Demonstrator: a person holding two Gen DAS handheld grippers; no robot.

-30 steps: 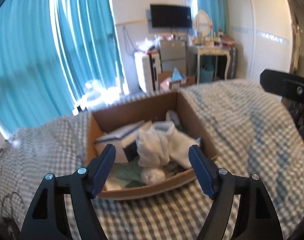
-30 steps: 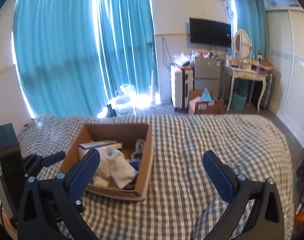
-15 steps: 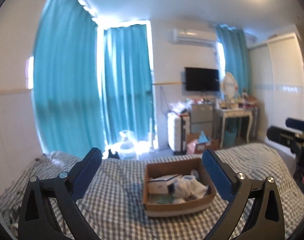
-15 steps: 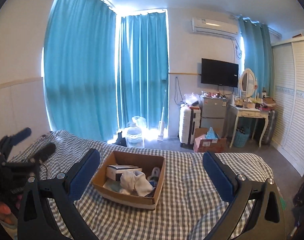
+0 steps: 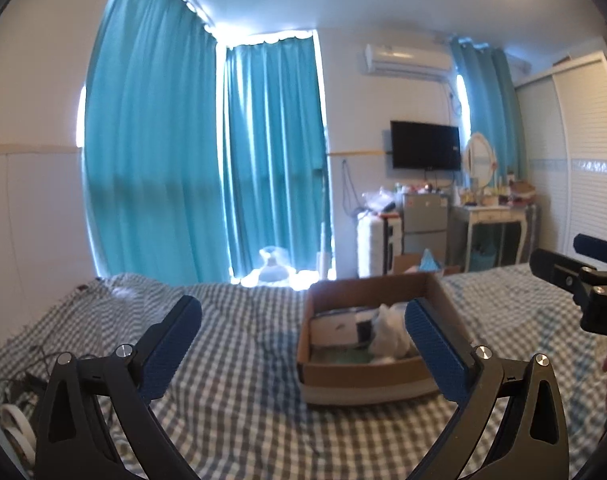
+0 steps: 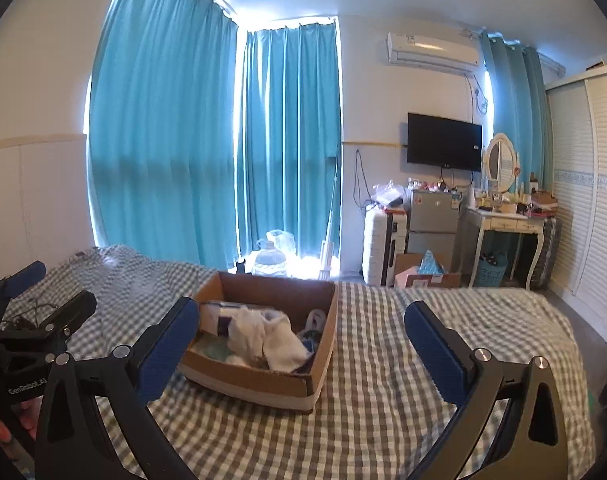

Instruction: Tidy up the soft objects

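An open cardboard box [image 5: 367, 376] [image 6: 259, 384] sits on a bed with a grey checked cover [image 5: 243, 412] [image 6: 383, 408]. White socks [image 6: 269, 334] [image 5: 389, 334], a white and dark packet [image 5: 337, 326] [image 6: 217, 316] and other small soft items lie inside it. My left gripper [image 5: 303, 346] is open and empty, held back from the box at bed level. My right gripper [image 6: 301, 342] is open and empty, also held back, with the box between its fingers in view. Each gripper shows at the edge of the other's view.
Teal curtains [image 6: 223, 152] cover the window behind the bed. A suitcase [image 6: 383, 248], small fridge [image 6: 431, 220], dressing table [image 6: 503, 224] and wall TV [image 6: 443, 142] stand at the far wall. A white wardrobe [image 6: 587, 200] is at right. Cables [image 5: 19, 376] lie at the bed's left.
Both grippers have pulled back and up from the box, which now looks smaller and farther. The left gripper has opened wider and shifted left, so the box sits to its right.
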